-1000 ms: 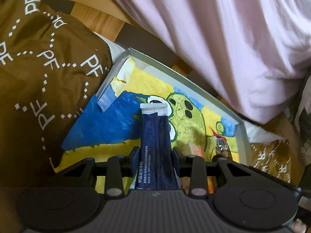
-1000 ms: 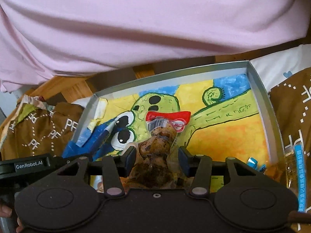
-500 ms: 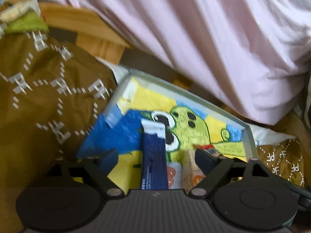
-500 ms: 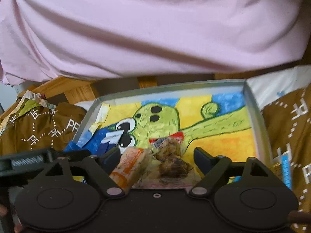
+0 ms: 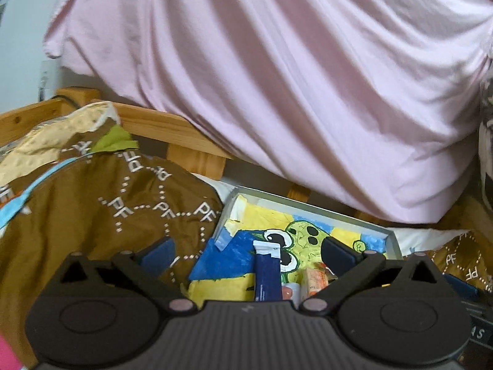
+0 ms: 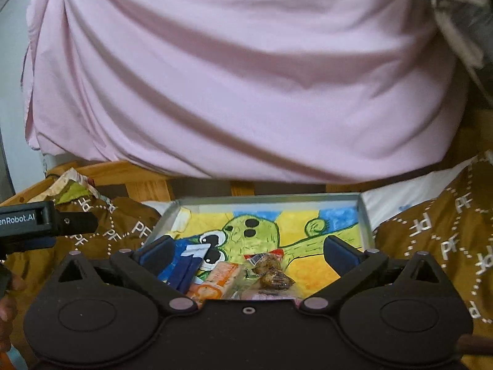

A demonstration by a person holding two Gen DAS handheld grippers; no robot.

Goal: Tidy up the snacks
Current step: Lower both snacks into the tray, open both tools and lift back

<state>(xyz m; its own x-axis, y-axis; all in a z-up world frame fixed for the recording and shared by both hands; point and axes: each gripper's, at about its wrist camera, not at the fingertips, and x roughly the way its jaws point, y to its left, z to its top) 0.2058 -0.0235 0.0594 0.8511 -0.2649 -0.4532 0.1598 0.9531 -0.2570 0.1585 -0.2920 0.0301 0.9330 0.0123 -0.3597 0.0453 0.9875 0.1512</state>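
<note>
A grey tray (image 5: 308, 206) with a painted green cartoon figure holds the snacks. A dark blue stick packet (image 5: 266, 273) lies in it beside an orange-and-white packet (image 5: 314, 280). My left gripper (image 5: 246, 254) is open and empty, raised above the tray. In the right wrist view the tray (image 6: 365, 225) holds the blue packet (image 6: 186, 266), the orange packet (image 6: 220, 276) and a clear bag of brown nuts with a red top (image 6: 271, 269). My right gripper (image 6: 248, 254) is open and empty, raised above them.
A brown quilted cover printed with "PF" (image 5: 107, 215) lies left of the tray and also to its right (image 6: 446, 240). The person's pink shirt (image 5: 277, 77) fills the space behind. A wooden frame (image 5: 172, 129) runs behind the tray. The left gripper's body (image 6: 37, 222) shows at the right view's left edge.
Both grippers opened and let go: the left of the blue packet, the right of the nut bag. Both then lifted up and back; the snacks now lie in the tray.
</note>
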